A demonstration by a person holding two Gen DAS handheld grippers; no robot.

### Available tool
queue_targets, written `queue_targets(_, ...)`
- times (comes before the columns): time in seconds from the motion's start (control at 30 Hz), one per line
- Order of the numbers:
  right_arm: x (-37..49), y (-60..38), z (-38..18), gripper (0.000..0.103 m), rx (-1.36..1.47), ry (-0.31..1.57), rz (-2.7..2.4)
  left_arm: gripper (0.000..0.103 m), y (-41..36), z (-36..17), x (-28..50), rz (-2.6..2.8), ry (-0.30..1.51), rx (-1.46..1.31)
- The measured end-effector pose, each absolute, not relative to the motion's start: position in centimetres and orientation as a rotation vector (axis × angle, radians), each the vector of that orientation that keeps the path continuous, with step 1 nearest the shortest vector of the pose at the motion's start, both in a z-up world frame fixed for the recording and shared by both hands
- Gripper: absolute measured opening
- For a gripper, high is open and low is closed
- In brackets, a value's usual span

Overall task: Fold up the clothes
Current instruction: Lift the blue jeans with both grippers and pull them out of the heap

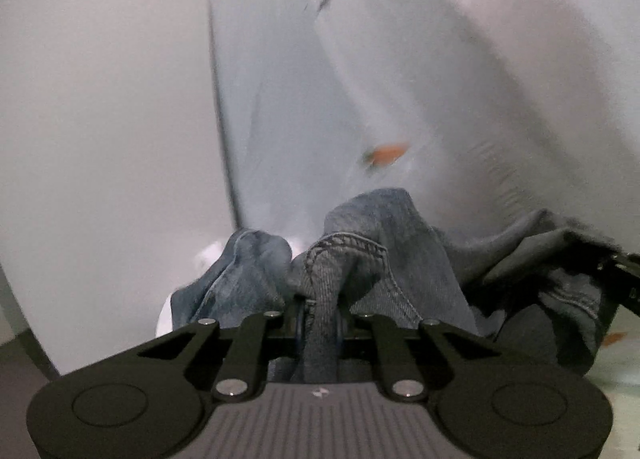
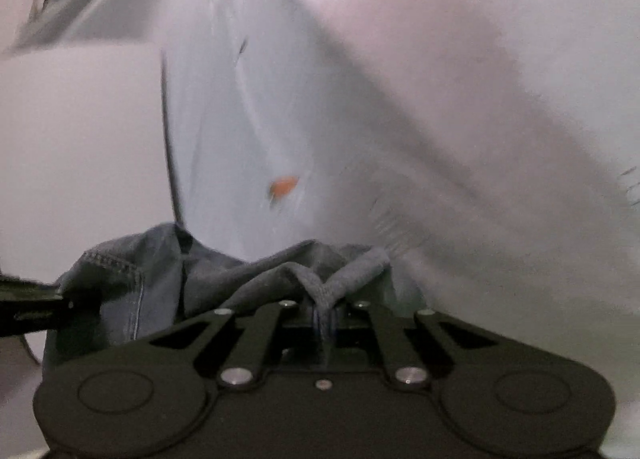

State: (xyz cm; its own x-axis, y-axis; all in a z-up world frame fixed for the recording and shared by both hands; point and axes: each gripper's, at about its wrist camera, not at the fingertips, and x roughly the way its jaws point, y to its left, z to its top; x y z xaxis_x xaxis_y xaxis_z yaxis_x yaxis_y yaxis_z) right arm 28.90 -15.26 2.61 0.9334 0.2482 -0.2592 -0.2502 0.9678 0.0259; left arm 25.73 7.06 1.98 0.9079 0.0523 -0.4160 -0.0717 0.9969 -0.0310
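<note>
Left wrist view catches the jeans (image 1: 360, 243) with the stitched seam up close, right gripper (image 1: 622, 271) peeking in at three o'clock; right wrist view shows the left gripper (image 2: 48, 309) at nine o'clock; left gripper (image 1: 319, 319) clamped on a denim fold; right gripper (image 2: 325, 319) pinched tight on the hem; blurred pale cloth (image 2: 360, 119) behind.

The left gripper (image 1: 319, 323) is showing matte black linkage arms with silver rivets and a grey ribbed housing bearing a small pale mark. The right gripper (image 2: 325, 319) is looking the same in black, its housing seemingly smooth, though blur is softening detail.
</note>
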Motion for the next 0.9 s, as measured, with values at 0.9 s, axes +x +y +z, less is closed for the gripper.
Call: queue_targets(0.9, 2.2, -46.2, 6.7, 0.029, 0.009, 0.334, -0.257, 0.044, -21.4, 3.3, -2.5, -0.568, 0.594, 0.027)
